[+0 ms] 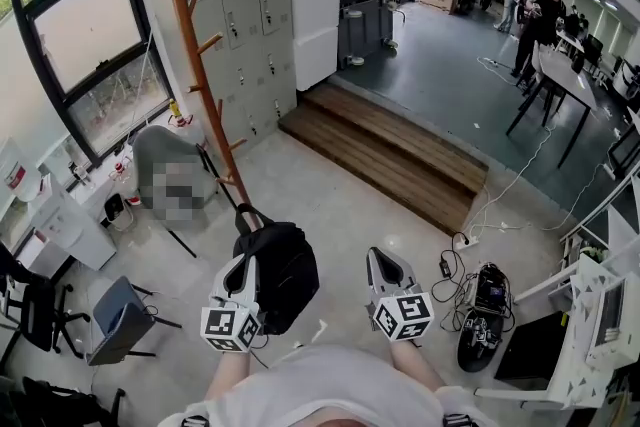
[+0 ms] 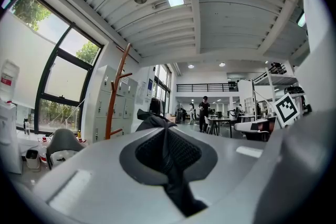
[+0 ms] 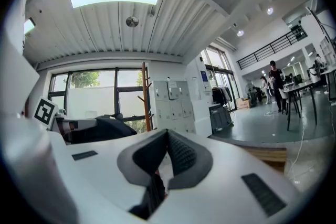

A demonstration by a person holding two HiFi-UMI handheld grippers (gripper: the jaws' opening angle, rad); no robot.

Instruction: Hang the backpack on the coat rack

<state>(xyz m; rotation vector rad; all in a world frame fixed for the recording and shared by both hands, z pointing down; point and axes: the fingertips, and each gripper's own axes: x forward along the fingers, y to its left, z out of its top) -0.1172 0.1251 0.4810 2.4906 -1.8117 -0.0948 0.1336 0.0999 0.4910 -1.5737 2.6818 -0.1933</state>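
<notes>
Left gripper (image 1: 244, 262) pinches one fold of the black fabric backpack (image 1: 288, 277), right gripper (image 1: 379, 257) closed and empty: the load may slip short of the brown wooden coat rack (image 1: 199, 65).

Backpack (image 1: 285, 270): black matt cloth; coat rack (image 1: 203, 75): smooth reddish-brown wood. Left gripper (image 1: 244, 261) and right gripper (image 1: 381, 257): smooth matt grey plastic shells with dark ribbed pads (image 2: 182, 152). Lockers (image 1: 245, 15): grey painted metal; steps (image 1: 400, 155): dark wood planks; floor (image 1: 330, 205): pale, smooth, faintly glossy.
</notes>
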